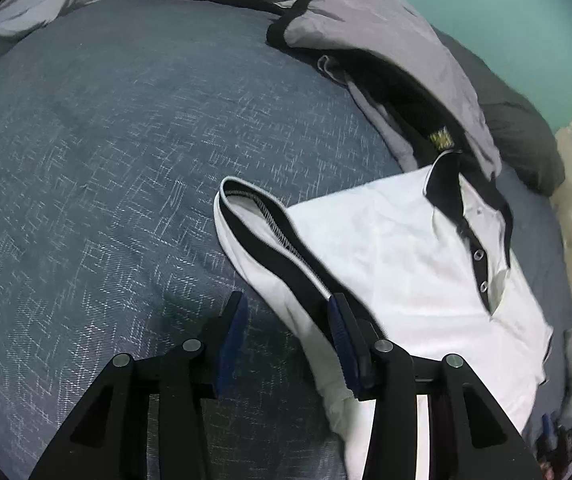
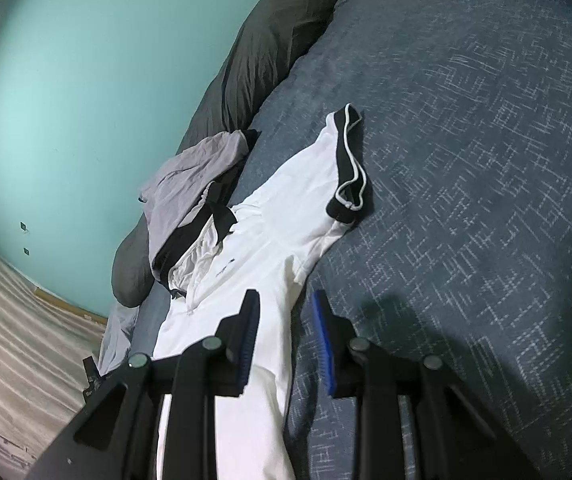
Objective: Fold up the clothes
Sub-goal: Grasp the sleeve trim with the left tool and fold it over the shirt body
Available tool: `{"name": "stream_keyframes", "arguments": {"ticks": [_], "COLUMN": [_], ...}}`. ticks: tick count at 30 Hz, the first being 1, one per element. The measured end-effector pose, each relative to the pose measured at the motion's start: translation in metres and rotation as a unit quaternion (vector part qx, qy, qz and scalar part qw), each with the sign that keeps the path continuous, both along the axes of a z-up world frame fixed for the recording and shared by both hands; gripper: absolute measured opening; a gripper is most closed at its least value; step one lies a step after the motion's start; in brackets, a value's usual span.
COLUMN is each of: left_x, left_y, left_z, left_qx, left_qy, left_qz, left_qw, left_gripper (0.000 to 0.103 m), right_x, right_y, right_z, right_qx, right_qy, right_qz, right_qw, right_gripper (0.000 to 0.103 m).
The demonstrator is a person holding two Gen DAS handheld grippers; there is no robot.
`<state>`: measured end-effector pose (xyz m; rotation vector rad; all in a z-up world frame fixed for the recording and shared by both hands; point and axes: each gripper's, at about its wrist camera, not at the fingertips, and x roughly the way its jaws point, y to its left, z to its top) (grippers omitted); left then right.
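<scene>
Early going: the white polo (image 1: 386,240) lies on the bed (image 1: 106,160), one sleeve (image 1: 254,216) flipped inward toward ten o'clock, body unfolded. Left gripper (image 1: 286,344) gapes, holding nothing. Right gripper (image 2: 286,340) straddles the hem, part open; grip unclear. Grey shirt (image 1: 366,28) at twelve awaits.

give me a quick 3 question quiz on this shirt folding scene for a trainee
1. True or false: the white shirt has black trim on its sleeve.
2. What lies right behind the shirt's collar? A) a towel B) a grey garment C) a red sock
3. Fill in: the left claw stands ___, with no cloth pinched between its pads.

Key:
1. True: a black band edges the cuff.
2. B: it is grey with black edging.
3. Open: the sleeve runs past its one finger, not between the pads.
</scene>
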<state>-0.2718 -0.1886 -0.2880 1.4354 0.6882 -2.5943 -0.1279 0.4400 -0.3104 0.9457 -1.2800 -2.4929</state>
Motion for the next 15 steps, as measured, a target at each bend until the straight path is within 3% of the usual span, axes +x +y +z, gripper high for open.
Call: {"name": "stream_keyframes", "arguments": {"ticks": [5, 12, 15], "left_x": [-0.012, -0.019, -0.017], "left_y": [0.003, 0.011, 0.015], "left_z": [0.003, -0.013, -0.014], "left_qx": [0.001, -0.013, -0.025], "left_qy": [-0.002, -0.039, -0.042], "left_qz": [0.003, -0.006, -0.02], "left_qw": [1.0, 0.9991, 0.9986], "left_gripper": [0.051, 0.05, 0.024], "right_x": [0.0, 0.0, 0.0], "right_y": [0.001, 0.005, 0.006], "right_z": [-0.001, 0.0, -0.001], "right_qx": [-0.002, -0.005, -0.007], "right_qy": [-0.002, 0.0, -0.001], "right_qz": [-0.002, -0.006, -0.007], "right_qw": [1.0, 1.0, 1.0], "right_gripper": [0.026, 0.026, 0.026]}}
